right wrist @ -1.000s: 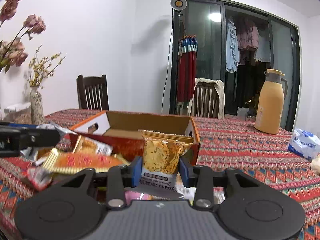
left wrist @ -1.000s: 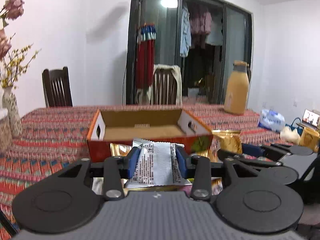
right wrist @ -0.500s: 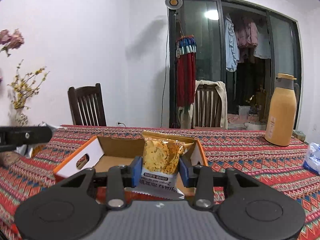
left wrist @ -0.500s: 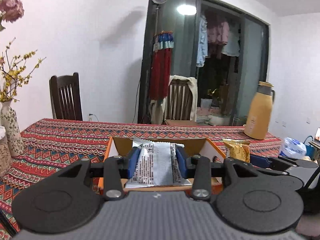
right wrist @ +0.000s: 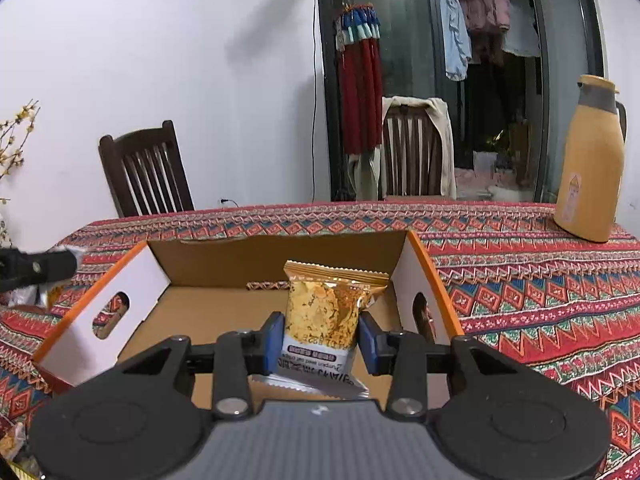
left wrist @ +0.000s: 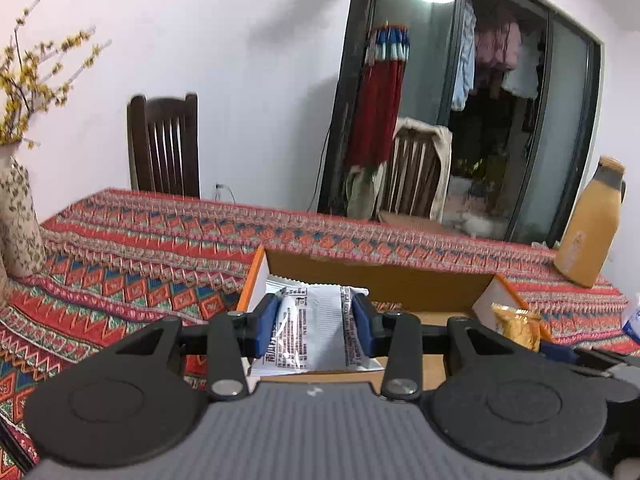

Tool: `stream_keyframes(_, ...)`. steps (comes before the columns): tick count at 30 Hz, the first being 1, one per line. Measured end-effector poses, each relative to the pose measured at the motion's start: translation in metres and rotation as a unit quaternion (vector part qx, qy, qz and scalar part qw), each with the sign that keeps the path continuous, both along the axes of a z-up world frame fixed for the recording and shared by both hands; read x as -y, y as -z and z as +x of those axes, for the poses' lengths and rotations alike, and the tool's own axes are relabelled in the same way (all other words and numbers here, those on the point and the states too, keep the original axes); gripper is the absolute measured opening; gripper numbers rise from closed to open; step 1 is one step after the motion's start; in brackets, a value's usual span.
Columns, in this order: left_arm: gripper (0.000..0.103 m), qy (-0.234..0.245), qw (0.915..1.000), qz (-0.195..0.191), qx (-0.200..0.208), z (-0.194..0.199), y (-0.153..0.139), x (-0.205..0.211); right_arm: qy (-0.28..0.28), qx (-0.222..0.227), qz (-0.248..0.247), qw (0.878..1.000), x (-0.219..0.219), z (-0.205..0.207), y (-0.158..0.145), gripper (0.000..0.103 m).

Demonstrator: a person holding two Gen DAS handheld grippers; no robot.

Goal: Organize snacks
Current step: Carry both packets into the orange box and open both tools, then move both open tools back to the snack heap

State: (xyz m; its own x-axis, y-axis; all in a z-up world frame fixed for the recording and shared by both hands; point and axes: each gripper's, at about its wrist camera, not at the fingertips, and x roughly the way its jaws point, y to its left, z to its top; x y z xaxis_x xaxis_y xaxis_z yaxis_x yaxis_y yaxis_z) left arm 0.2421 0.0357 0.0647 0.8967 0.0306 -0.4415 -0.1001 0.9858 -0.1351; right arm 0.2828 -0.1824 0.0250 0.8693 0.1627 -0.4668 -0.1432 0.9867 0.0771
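Observation:
My left gripper point(left wrist: 316, 322) is shut on a white snack packet point(left wrist: 316, 332) with printed text, held over the left end of the open cardboard box point(left wrist: 376, 276). My right gripper point(right wrist: 321, 338) is shut on a gold crisp packet point(right wrist: 326, 312), held above the box's bare floor point(right wrist: 212, 316) inside its orange-edged walls. That gold packet point(left wrist: 516, 326) also shows at the right in the left wrist view, with part of the right gripper's black body. The left gripper's tip point(right wrist: 48, 266) pokes in at the left edge of the right wrist view.
A patterned red tablecloth point(right wrist: 520, 280) covers the table. A tan thermos jug point(right wrist: 592, 164) stands far right, a vase with yellow flowers point(left wrist: 18, 220) far left. Two wooden chairs point(right wrist: 144, 172) stand behind the table. More snack wrappers point(right wrist: 12, 440) lie at the lower left.
Both grippers carried their packets forward from the pile in front of the box to over its open inside. The pile has dropped out of view below.

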Motion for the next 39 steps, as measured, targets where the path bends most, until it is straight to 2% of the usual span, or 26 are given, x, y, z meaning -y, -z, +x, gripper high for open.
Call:
stream_keyframes(6, 0.043, 0.010, 0.9999, 0.002, -0.004, -0.002, 0.010, 0.002, -0.006, 0.001, -0.005, 1.000, -0.005, -0.007, 0.003, 0.041)
stream_keyframes(7, 0.050, 0.008, 1.0000, 0.003, -0.001, -0.003, 0.011, 0.002, -0.006, 0.000, -0.004, 1.000, -0.004, -0.008, 0.004, 0.045)
stream_keyframes(8, 0.066, 0.006, 1.0000, 0.002, 0.003, -0.006, 0.011, 0.002, -0.003, 0.001, -0.002, 1.000, -0.004, -0.009, 0.004, 0.058)
stream_keyframes(9, 0.077, 0.002, 1.0000, 0.001, 0.009, -0.009, 0.010, 0.002, 0.002, 0.003, -0.001, 1.000, -0.003, -0.011, 0.004, 0.074)
stream_keyframes(10, 0.091, -0.003, 0.9998, 0.000, 0.019, -0.012, 0.008, 0.001, 0.009, 0.009, -0.001, 1.000, -0.001, -0.012, 0.003, 0.080)
stream_keyframes(11, 0.101, -0.008, 0.9995, -0.001, 0.031, -0.016, 0.006, 0.000, 0.012, 0.017, 0.001, 1.000, -0.001, -0.016, 0.001, 0.090)
stream_keyframes(12, 0.103, -0.009, 0.9991, -0.004, 0.042, -0.020, 0.004, 0.000, 0.011, 0.024, 0.005, 1.000, 0.001, -0.019, 0.000, 0.095)
stream_keyframes(14, 0.103, -0.012, 0.9983, -0.008, 0.057, -0.026, 0.001, -0.001, 0.009, 0.033, 0.014, 0.999, 0.003, -0.022, -0.002, 0.103)
stream_keyframes(20, 0.103, -0.017, 0.9977, -0.014, 0.064, -0.028, -0.004, -0.001, 0.015, 0.040, 0.025, 0.999, 0.008, -0.023, -0.004, 0.103)
stream_keyframes(26, 0.103, -0.021, 0.9964, -0.011, 0.081, -0.038, -0.016, 0.000, 0.017, 0.068, 0.021, 0.997, 0.006, -0.032, -0.016, 0.103)
stream_keyframes(33, 0.103, -0.019, 0.9948, -0.009, 0.100, -0.059, -0.032, 0.000, 0.012, 0.095, 0.016, 0.995, 0.007, -0.061, -0.034, 0.103)
stream_keyframes(39, 0.103, -0.003, 0.9947, 0.004, 0.103, -0.088, -0.034, 0.000, 0.008, 0.113, 0.023, 0.993, 0.012, -0.099, -0.037, 0.103)
